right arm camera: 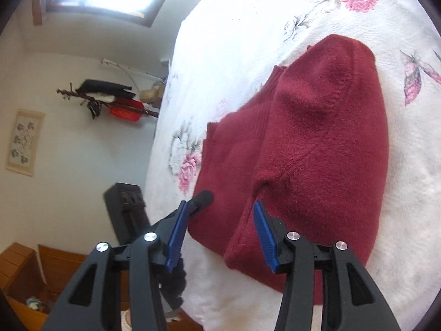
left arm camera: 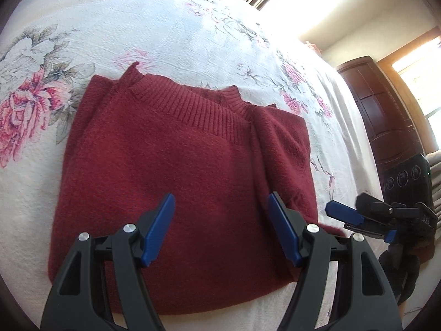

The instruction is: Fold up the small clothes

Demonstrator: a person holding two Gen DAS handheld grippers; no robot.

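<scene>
Red sweater (left arm camera: 176, 160) folded on floral bedspread (left arm camera: 137, 22), hem corner hidden behind left gripper (left arm camera: 222, 229). Both grippers wide open, empty; right gripper (right arm camera: 220, 234) at sweater's 3 o'clock edge.

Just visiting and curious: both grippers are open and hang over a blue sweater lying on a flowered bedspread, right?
Not quite: the sweater is dark red, not blue, as the left wrist view shows. Only the gripper pads are blue. The rest holds: left gripper and right gripper are open above it on the flowered bedspread.
</scene>
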